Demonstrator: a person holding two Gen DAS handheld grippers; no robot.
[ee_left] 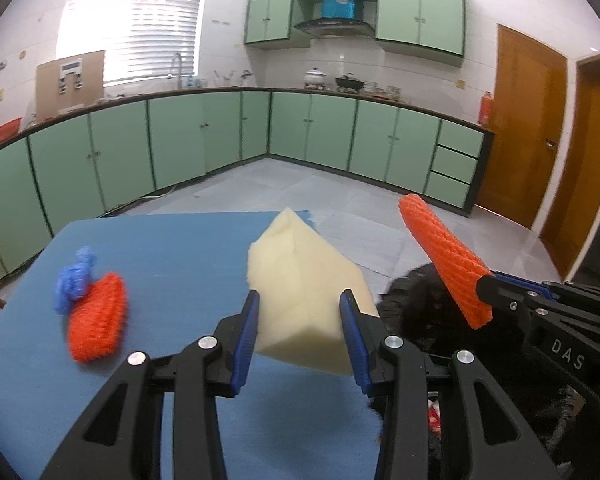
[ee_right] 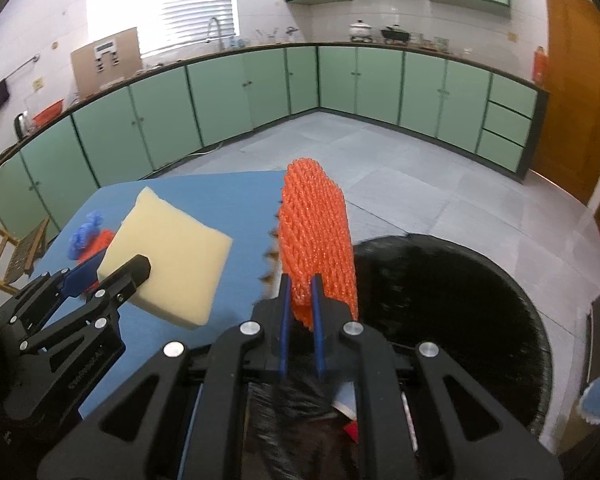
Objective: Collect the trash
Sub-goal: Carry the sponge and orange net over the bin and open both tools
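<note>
- At the far left of the blue table surface [ee_left: 172, 248], a crumpled blue scrap [ee_left: 74, 280] lies touching the top end of an orange foam fruit net [ee_left: 97, 318]; both rest on the table, away from either tool. In the right wrist view the same pair shows small and partly hidden behind the left tool.
- Further right, the left gripper [ee_left: 302, 332] is clamped on a pale yellow foam block [ee_left: 306, 284]. Its blue-padded fingers [ee_left: 247, 334] press on the block's two sides near its close end, and the block sticks out forward and upward, lifted clear of the table.
- From the right wrist view the foam block [ee_right: 168, 260] is a flat, roughly square slab, held at one corner by the left gripper [ee_right: 120, 280] above the table [ee_right: 228, 200].
- To the right of it, the right gripper [ee_right: 300, 300] has its jaws nearly together, pinching the lower end of a second orange foam net sleeve [ee_right: 316, 236]. The net stands up from the fingers, leaning a little to the left.
- In the left wrist view this net sleeve [ee_left: 444, 256] juts up and to the left from the right gripper [ee_left: 482, 292], off the table's right edge.
- Below and to the right of the right gripper is the round, dark opening of a black-lined trash bin [ee_right: 460, 292]. Some red and white litter shows inside it, too hidden to name.
- Behind everything run green kitchen cabinets [ee_left: 204, 136] under a counter.
</note>
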